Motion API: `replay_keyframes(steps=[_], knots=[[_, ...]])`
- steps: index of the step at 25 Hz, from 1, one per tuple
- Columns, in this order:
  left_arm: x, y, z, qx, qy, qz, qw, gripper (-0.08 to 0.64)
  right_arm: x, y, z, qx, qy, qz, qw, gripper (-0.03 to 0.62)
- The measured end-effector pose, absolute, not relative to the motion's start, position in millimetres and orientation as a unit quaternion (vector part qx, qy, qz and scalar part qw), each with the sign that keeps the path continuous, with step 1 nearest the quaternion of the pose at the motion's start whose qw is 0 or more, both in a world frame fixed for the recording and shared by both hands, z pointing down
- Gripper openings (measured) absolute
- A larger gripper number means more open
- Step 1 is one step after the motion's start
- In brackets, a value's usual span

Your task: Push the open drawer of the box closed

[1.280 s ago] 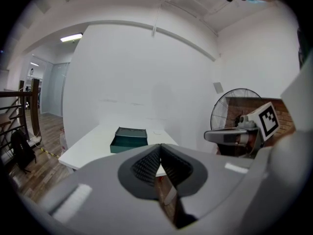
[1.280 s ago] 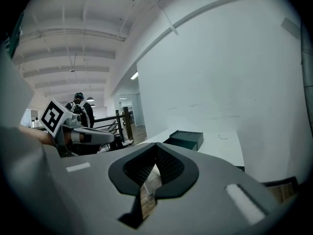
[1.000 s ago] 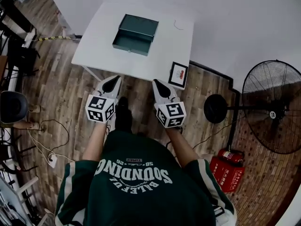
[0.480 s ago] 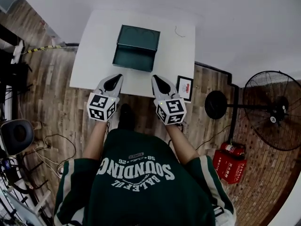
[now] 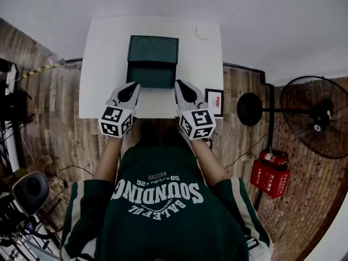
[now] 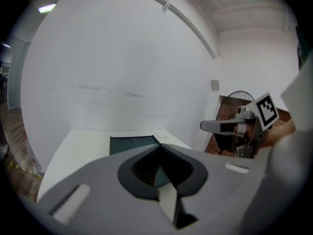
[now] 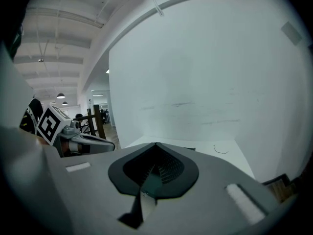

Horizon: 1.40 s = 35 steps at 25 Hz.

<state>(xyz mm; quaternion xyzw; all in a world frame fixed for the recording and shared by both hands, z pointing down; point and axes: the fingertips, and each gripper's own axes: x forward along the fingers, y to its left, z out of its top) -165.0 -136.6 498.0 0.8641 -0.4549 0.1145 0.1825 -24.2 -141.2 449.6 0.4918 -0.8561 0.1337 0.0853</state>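
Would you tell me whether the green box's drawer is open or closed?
Open: in the head view the drawer juts out of the box toward the person, with its inside exposed.

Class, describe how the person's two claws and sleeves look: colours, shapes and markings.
Both the left claw and right claw are pale grey, tapering shells with a black teardrop recess on top. Each carries a cube of black-and-white square markers at the rear. The green shirt has white lettering and white-striped sleeves.

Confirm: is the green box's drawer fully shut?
No, the drawer stands pulled out of the box toward the person, its inside showing.
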Motion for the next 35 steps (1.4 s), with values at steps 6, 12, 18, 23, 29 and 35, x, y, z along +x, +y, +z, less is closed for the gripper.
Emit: replay_keyframes(steps=[6, 12, 18, 23, 29, 35], knots=[[-154, -157, 510, 0.856, -0.462, 0.119, 0.199, 0.053, -12, -166, 457, 0.484, -0.859, 0.145, 0.081, 0.002], [-158, -152, 528, 0.84, -0.479, 0.124, 0.223, 0.052, -20, -181, 461, 0.456, -0.873, 0.149, 0.089, 0.002], [-157, -140, 559, 0.822, -0.49, 0.138, 0.256, 0.053, -24, -184, 478, 0.434, -0.88, 0.161, 0.105, 0.002], [-150, -123, 594, 0.809, -0.484, 0.155, 0.296, 0.052, -24, -178, 500, 0.423, -0.879, 0.182, 0.121, 0.002], [-135, -115, 630, 0.795, -0.471, 0.163, 0.345, 0.055, -24, -168, 517, 0.417, -0.877, 0.198, 0.135, 0.002], [-126, -122, 666, 0.769, -0.471, 0.163, 0.401, 0.141, -14, -166, 525, 0.422, -0.871, 0.206, 0.145, 0.002]])
